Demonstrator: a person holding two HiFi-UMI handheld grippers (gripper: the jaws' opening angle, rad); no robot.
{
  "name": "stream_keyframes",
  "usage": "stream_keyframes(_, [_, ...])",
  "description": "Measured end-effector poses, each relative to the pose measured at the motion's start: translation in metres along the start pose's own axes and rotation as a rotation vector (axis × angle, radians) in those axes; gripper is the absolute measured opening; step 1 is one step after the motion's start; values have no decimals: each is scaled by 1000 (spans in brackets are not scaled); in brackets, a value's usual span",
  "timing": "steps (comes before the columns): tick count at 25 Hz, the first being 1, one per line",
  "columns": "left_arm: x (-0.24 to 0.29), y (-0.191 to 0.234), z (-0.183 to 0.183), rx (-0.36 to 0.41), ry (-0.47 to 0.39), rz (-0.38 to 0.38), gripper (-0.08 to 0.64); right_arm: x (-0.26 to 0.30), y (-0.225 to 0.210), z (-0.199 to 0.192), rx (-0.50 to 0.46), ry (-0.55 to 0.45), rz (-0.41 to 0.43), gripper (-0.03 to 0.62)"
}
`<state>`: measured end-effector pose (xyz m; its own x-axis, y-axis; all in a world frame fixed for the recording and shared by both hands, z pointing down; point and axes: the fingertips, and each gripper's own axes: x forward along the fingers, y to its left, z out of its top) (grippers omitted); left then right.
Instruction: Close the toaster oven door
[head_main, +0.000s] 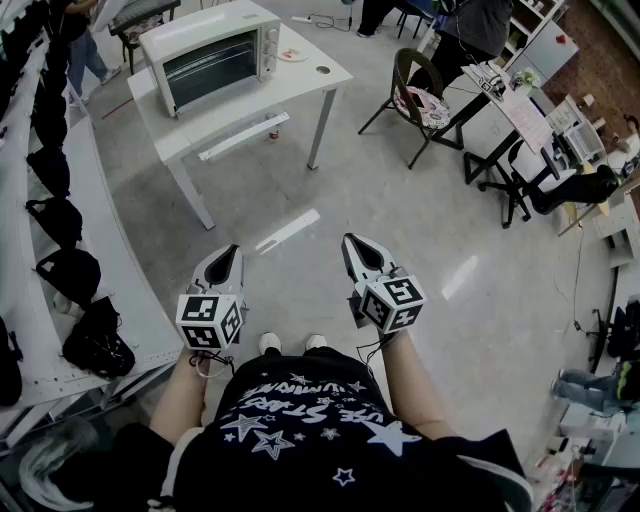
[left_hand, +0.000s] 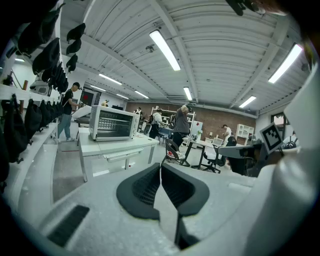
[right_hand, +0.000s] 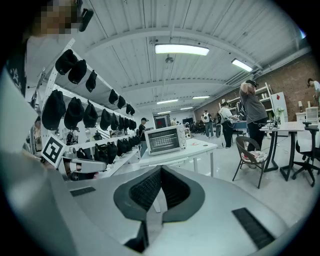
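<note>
In the head view, the toaster oven (head_main: 210, 55) sat on a table (head_main: 240, 108) far ahead and to the left, nearer the left gripper (head_main: 231, 251). The left gripper view showed its jaws squeezed together, empty. The right gripper view showed the right gripper (right_hand: 160, 172) the same.

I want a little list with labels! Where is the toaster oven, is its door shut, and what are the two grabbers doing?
toaster oven: on the white table, far across the floor from the person
oven door: looks shut
left gripper: jaws together, holding nothing, pointing toward the table
right gripper: jaws together, holding nothing, beside the left one
touching the oven: neither gripper
also nearby: a chair to the right of the table
</note>
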<state>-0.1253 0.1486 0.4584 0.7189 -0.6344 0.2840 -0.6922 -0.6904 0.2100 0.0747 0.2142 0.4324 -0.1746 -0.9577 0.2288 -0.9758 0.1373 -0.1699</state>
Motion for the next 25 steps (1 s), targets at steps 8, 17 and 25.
stream_keyframes(8, [-1, 9, 0, -18, -1, 7, 26, 13, 2, 5, -16, -4, -2, 3])
stream_keyframes(17, [-3, 27, -10, -60, -24, -3, 26, 31, 0, 7, 17, -41, -78, 3])
stream_keyframes(25, [3, 40, -15, -23, -23, -28, 26, 42, -10, -7, 110, -25, -105, 231])
